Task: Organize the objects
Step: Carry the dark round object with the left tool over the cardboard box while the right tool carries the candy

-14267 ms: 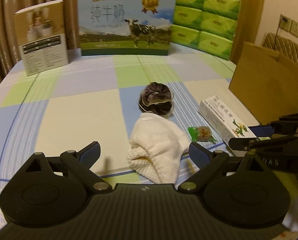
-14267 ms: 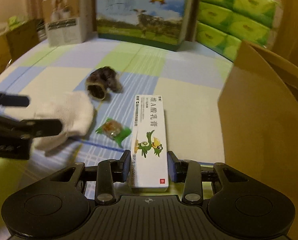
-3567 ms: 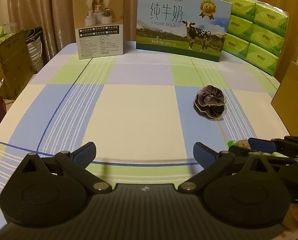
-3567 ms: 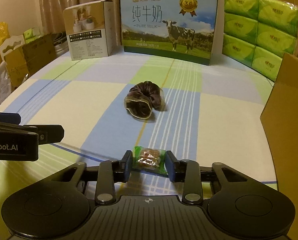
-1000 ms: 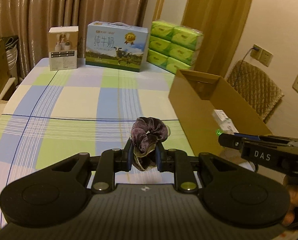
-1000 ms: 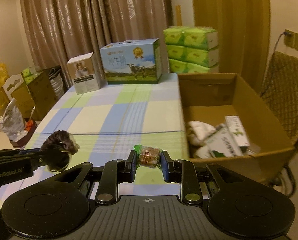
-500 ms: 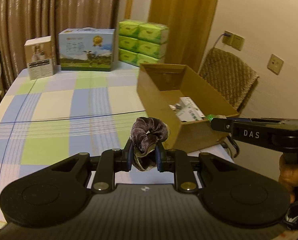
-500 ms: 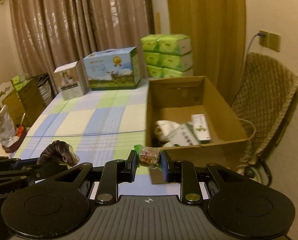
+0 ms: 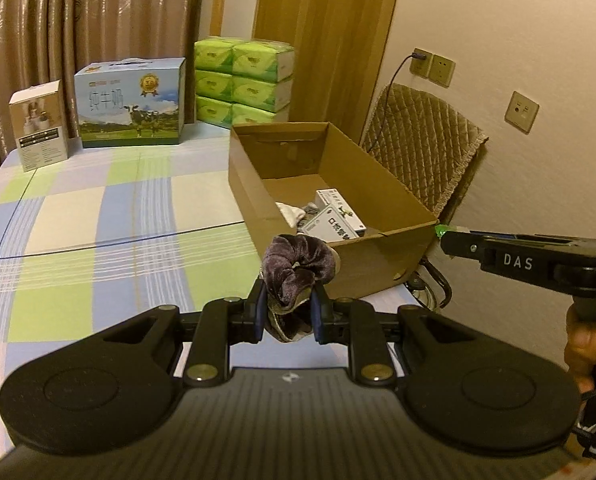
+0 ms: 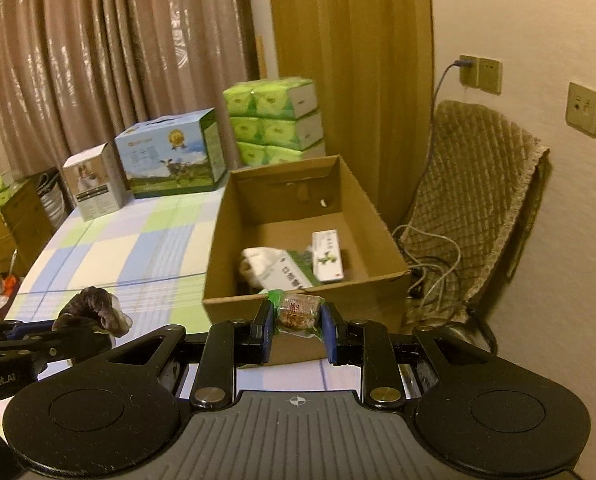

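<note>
A: Where are we w/ the left gripper?
B: Clamped on the purple scrunchie. It bulges up over the pads, long axis roughly upright, held above the table, just short of the cardboard box.
A: And the right gripper?
B: Pinched on the wrapped candy, its long axis across the pads, green wrapper end toward the box. We hold it at the box's near wall.
A: Inside the box?
B: Two white cartons and a white cloth, near end.
</note>
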`<state>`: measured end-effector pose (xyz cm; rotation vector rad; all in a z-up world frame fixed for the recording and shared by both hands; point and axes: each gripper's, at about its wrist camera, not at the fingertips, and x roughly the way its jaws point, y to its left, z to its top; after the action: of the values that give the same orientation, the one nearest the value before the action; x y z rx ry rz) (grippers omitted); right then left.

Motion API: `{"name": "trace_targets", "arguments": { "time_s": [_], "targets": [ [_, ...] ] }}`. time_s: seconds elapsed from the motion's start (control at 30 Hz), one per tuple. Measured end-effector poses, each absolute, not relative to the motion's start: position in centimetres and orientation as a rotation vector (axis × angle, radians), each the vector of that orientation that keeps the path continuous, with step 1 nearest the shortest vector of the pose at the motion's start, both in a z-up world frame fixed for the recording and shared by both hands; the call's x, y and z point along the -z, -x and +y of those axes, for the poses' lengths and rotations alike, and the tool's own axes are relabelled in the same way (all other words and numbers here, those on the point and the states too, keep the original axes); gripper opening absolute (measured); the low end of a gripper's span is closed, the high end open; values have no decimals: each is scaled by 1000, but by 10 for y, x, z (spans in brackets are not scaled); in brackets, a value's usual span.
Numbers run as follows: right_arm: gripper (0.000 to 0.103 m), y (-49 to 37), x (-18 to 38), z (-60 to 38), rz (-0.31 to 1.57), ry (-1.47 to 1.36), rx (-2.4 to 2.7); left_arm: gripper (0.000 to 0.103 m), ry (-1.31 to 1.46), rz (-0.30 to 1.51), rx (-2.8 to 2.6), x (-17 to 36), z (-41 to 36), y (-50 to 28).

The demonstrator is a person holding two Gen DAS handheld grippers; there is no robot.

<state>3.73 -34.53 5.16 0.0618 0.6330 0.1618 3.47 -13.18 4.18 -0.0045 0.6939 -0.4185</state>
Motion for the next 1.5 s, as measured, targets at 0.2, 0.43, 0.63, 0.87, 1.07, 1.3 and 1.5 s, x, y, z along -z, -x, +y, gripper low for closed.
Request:
{"name": "trace_targets", "arguments": {
  "time_s": [0.2,0.43,0.63,0.87,1.07,1.3,1.5],
  "targets": [
    [22,-42,-53,-355,629,-69,-149,18,-1,700,428,-42,-144,-40],
    [22,-48,-55,-364,621,-86,-141,18,-10,699,449,-46,-163,-53],
    [22,-52,-56,-373,615,-97,-130,18,-6,707,458,-45,-176,-62],
    [22,-55,-57,-377,614,-102,-128,18,-14,714,465,-44,-185,-66],
    [22,-56,-57,-378,615,-100,-129,18,-19,718,468,-44,-189,-70],
    [22,-66,-59,-378,611,-83,-129,18,-21,723,470,-42,-194,-77],
    [22,-77,-59,-378,614,-66,-136,18,-17,728,473,-40,-198,-88]
  ]
}}
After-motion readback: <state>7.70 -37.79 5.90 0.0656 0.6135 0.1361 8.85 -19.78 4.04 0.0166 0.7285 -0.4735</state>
